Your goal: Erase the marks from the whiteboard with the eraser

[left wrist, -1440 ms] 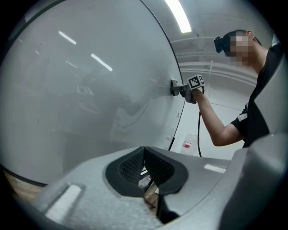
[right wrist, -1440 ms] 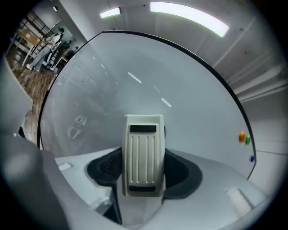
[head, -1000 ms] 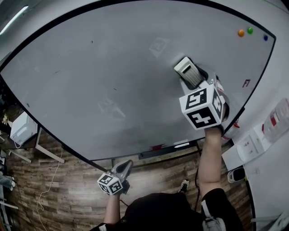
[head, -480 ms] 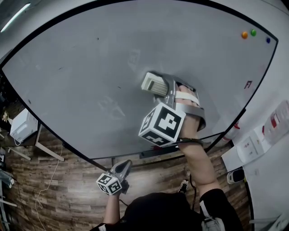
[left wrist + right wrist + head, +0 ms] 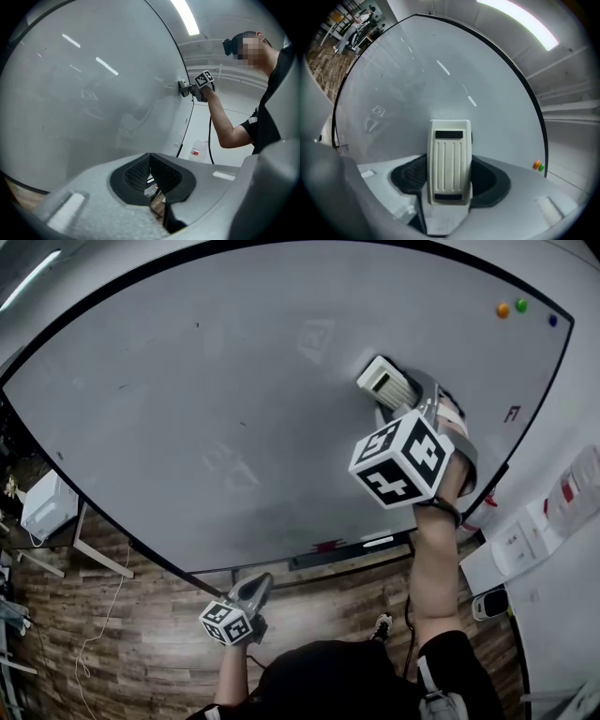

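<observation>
The white ribbed plastic eraser (image 5: pixel 383 381) lies flat against the large black-framed whiteboard (image 5: pixel 216 371), right of its centre. It is pinched at both sides between the jaws of the right gripper (image 5: pixel 450 185). The left gripper (image 5: pixel 151 180) hangs below the board's lower edge, over the wood-plank floor (image 5: pixel 141 643), with its jaws pressed together.

White eraser (image 5: pixel 449 161) clamped between right gripper (image 5: pixel 449 180) fingers, against whiteboard (image 5: pixel 417 79).

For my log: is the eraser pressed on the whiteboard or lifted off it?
On it. The left gripper view shows the eraser, held by the right hand-held gripper, flat against the whiteboard.
</observation>
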The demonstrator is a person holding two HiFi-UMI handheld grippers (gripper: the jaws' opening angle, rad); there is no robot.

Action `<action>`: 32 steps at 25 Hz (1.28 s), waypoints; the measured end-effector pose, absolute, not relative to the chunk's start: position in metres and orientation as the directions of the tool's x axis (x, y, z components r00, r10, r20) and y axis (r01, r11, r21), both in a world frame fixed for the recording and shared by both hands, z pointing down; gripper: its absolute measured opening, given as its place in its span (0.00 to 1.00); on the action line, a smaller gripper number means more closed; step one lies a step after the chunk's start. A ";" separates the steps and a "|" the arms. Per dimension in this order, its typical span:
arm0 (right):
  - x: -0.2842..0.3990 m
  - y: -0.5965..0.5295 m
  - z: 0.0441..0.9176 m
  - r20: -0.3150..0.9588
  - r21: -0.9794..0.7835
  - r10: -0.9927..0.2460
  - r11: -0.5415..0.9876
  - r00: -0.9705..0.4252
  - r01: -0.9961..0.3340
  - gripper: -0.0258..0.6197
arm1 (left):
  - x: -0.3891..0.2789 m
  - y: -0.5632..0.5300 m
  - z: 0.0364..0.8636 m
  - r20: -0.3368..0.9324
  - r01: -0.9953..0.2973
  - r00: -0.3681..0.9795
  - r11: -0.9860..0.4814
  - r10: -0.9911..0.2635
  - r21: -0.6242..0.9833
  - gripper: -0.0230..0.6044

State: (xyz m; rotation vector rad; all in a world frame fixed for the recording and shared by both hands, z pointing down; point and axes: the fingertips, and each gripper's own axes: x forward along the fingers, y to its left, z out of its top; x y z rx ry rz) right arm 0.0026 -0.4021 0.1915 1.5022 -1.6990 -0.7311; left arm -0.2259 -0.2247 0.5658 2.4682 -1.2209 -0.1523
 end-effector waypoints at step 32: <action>-0.085 -0.339 0.273 0.194 0.663 -0.860 0.470 -0.472 -0.582 0.43 | -0.226 -0.182 0.562 0.082 -0.737 0.636 -0.572 -0.767 0.361 0.05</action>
